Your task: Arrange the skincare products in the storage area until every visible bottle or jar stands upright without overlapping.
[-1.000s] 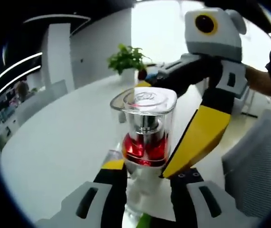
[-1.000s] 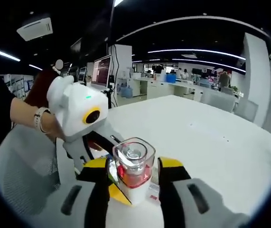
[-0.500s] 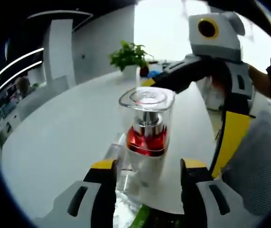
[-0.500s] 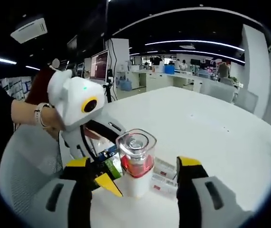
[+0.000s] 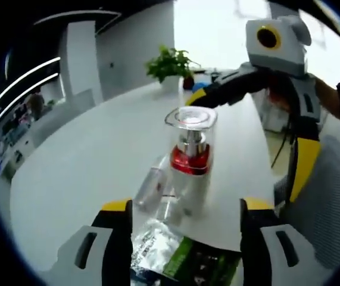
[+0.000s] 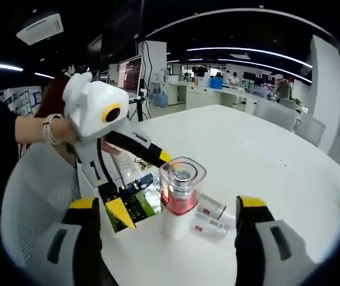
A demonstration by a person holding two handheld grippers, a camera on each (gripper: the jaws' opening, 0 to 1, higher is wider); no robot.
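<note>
Since a second ago I have let go of the pump bottle point(image 5: 189, 159): both sets of jaws were pressed against it then, and now both stand spread with the bottle free between them, farther off in both views.

In the left gripper view, my left gripper point(image 5: 183, 223) shows its yellow-tipped jaws wide apart at the bottom, with nothing between them. The bottle stands upright on the white surface point(image 5: 86, 167) at about 12 o'clock from those jaws, clear cap on top, red band under it, white body below. Two small clear tubes point(image 5: 156, 192) lie flat against its base at about 9 o'clock of it. A green and silver packet point(image 5: 178, 259) lies just inside the jaws at the near edge. The right gripper point(image 5: 259, 104) reaches in from 2 o'clock, its jaws open. A potted plant point(image 5: 171, 67) sits far back at 12 o'clock.

In the right gripper view, my right gripper point(image 6: 168, 217) also has its jaws spread wide and empty. The bottle point(image 6: 178, 198) stands upright between and beyond them, touching neither. The tubes point(image 6: 208, 218) lie at its base toward 3 o'clock. The packet point(image 6: 135, 201) lies at 9 o'clock of the bottle, with the left gripper point(image 6: 141, 179) over it, held by a hand point(image 6: 68, 132) wearing a wristband.
</note>
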